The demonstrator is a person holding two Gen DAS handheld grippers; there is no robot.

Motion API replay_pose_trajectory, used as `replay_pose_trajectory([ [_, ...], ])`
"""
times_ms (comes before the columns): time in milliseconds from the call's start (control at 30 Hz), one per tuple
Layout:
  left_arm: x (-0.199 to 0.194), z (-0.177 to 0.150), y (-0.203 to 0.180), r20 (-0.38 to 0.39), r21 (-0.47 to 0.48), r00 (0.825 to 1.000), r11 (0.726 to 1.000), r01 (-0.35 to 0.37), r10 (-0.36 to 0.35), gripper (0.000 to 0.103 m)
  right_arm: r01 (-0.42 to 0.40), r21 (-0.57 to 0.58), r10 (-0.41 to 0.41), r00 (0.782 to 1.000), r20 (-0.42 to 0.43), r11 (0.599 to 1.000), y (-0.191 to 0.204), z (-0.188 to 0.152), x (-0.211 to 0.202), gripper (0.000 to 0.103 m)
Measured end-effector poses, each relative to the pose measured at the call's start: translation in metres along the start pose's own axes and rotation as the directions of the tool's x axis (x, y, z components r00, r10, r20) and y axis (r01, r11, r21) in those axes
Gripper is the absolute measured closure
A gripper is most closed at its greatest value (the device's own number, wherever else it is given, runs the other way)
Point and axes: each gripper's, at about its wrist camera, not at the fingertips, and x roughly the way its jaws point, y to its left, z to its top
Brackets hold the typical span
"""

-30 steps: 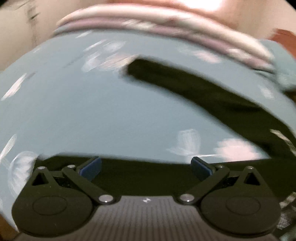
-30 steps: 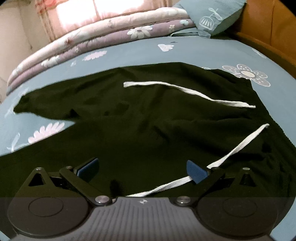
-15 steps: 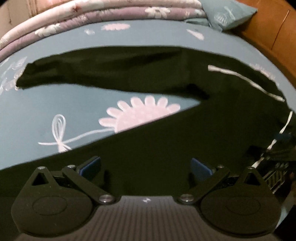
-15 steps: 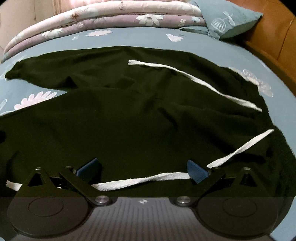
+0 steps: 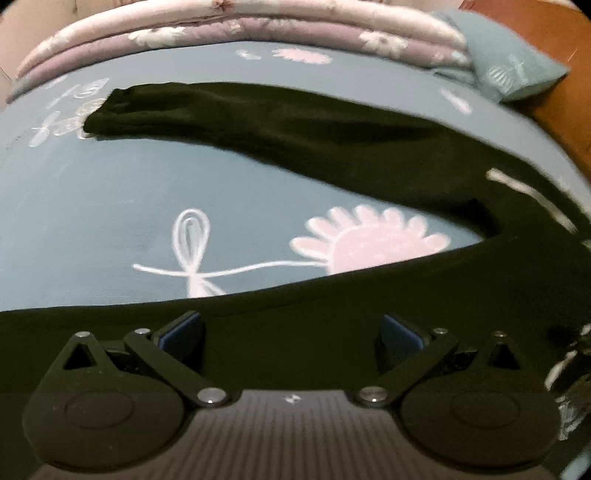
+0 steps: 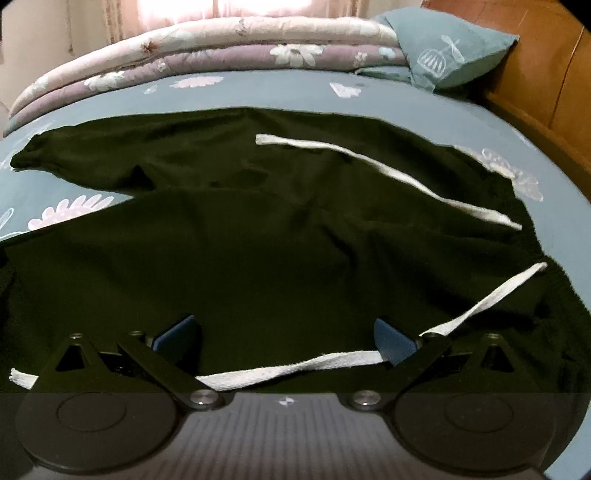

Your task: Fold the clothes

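Black garment flat under both grippers' spread, empty fingers.

Home bedroom: blue flower-print bedsheet ahead of the jaws, folded floral quilts stacked at the far edge, pillow far right, wooden headboard, curtained window behind.

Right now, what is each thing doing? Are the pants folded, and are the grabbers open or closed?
Pants: spread flat on the bed, wrinkled, not folded yet.
Drawstrings: loose, lying across the pants.
Left gripper: open, holding nothing, over the near pant leg.
Right gripper: open, holding nothing, over a drawstring.
Quilt: folded, stacked at the far edge.
Pillow: propped near the wooden headboard.
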Motion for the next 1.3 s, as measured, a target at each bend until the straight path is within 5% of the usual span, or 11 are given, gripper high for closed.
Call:
replay_pose_trajectory([
  [200,0.011,-0.006,-0.024,-0.037,0.055,0.997,0.996,0.072,-0.070,0.001,-0.035,-0.065,0.048,0.977,0.206,0.997,0.020,0.010,-0.031,0.013],
  [400,0.020,-0.009,-0.037,-0.027,0.129,1.000,0.991,0.018,-0.015,0.001,-0.031,-0.109,0.035,0.999,0.029,0.994,0.043,0.046,0.018,0.047],
  [633,0.024,-0.008,-0.033,-0.019,0.118,1.000,0.993,0.025,-0.023,0.001,-0.099,-0.032,0.100,0.994,0.040,0.995,0.041,0.053,0.031,0.043],
  [733,0.026,-0.010,-0.035,-0.012,0.133,1.000,0.991,0.016,-0.015,0.001,-0.164,0.002,0.163,0.979,0.120,0.986,0.031,0.056,0.013,0.043],
  [867,0.028,-0.011,-0.040,-0.009,0.156,1.000,0.988,-0.013,0.015,0.001,-0.188,-0.015,0.189,0.980,0.061,0.982,0.049,0.055,0.033,0.042],
  [967,0.029,-0.010,-0.040,-0.006,0.160,1.000,0.987,-0.011,0.013,0.001,-0.184,-0.098,0.190,0.981,0.048,0.978,0.071,0.046,0.035,0.021],
  [1100,0.022,-0.007,-0.035,-0.024,0.098,1.000,0.995,0.015,-0.012,0.001,-0.197,-0.196,0.216,0.973,0.083,0.961,0.092,0.038,0.011,0.022],
  [1233,0.009,-0.005,-0.032,-0.007,0.015,0.990,0.990,0.140,-0.140,0.001,-0.091,-0.237,0.145,0.965,0.219,0.967,0.080,0.041,-0.019,0.022],
  [1300,0.009,-0.007,-0.036,-0.009,0.014,0.985,0.985,0.173,-0.173,0.001,-0.051,-0.167,0.088,0.970,0.227,0.985,0.053,0.047,-0.021,0.022],
])
